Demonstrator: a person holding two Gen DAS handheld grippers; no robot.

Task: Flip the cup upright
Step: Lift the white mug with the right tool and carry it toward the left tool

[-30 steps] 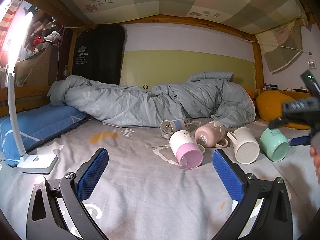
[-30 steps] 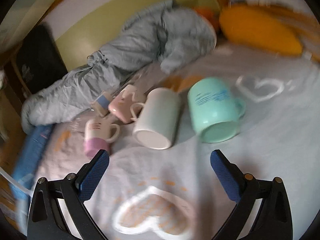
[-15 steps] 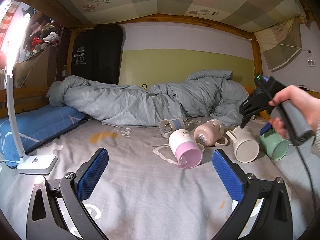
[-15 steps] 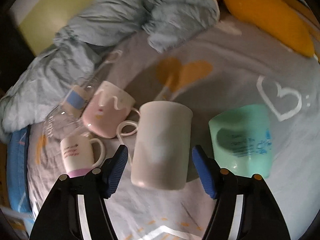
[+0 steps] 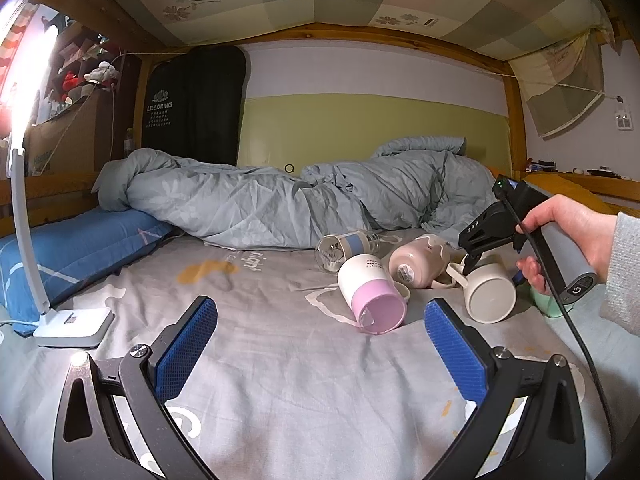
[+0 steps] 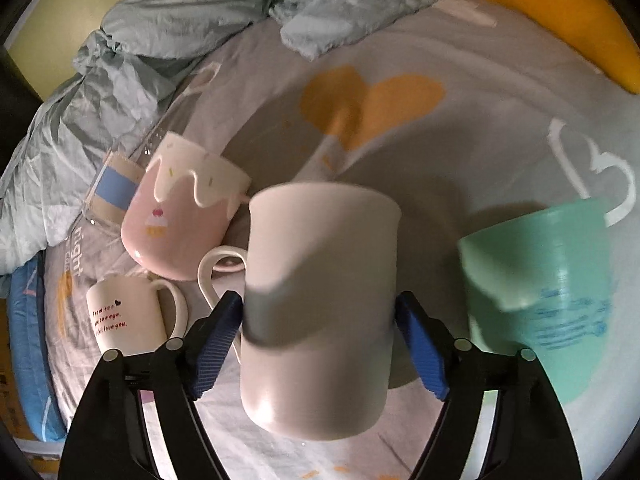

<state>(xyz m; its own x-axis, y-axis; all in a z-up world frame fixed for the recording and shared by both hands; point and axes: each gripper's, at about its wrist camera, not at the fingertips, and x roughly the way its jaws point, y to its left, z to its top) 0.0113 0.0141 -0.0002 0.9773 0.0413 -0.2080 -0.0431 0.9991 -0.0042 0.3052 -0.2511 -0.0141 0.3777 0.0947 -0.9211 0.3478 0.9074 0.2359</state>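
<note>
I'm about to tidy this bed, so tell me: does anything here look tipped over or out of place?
Yes. Every cup lies on its side on the bedsheet: the white mug between the right gripper pads, the mint cup, cupcake mug, pink-bottomed mug and glass cup.

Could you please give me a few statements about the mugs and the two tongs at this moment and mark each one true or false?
1. The right tongs have their blue pads against both sides of the white mug. True.
2. The white mug stands upright on the bed sheet. False: it lies on its side.
3. The left tongs hold the pink-bottomed mug. False: they are open and empty, short of it.
4. A green mug lies to the right of the white mug in the right wrist view. True.
5. The white mug's handle points toward the green mug. False: it points toward the pink cupcake mug.
</note>
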